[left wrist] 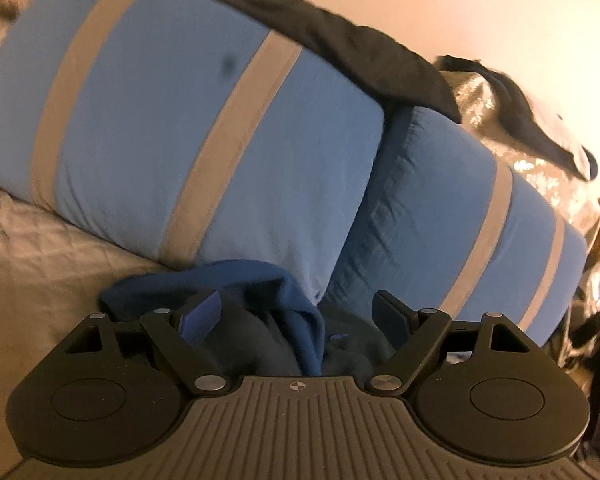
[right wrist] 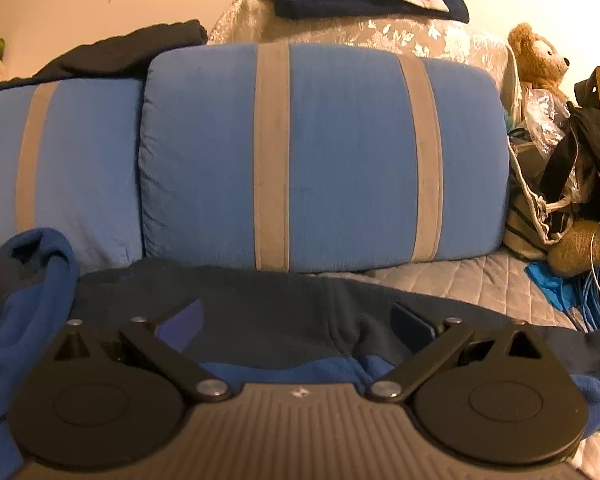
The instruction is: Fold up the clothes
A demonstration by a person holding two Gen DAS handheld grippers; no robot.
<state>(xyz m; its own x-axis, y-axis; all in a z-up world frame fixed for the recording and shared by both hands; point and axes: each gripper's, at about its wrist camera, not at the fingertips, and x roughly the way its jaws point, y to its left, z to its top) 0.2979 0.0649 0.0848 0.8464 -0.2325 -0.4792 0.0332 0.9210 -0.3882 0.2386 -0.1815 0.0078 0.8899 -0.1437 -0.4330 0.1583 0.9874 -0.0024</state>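
A dark navy garment with a brighter blue lining lies spread on the quilted bed, in front of the pillows. In the left wrist view its bunched blue hood or collar rises between the fingers. My left gripper is open, its fingers on either side of that bunched fabric without pinching it. My right gripper is open too and hovers low over the flat navy part of the garment, nothing between its fingers.
Two blue pillows with grey stripes stand against the wall behind the garment. Dark clothes lie on top of them. A teddy bear, bags and blue cables crowd the right. Grey quilted bedcover shows at left.
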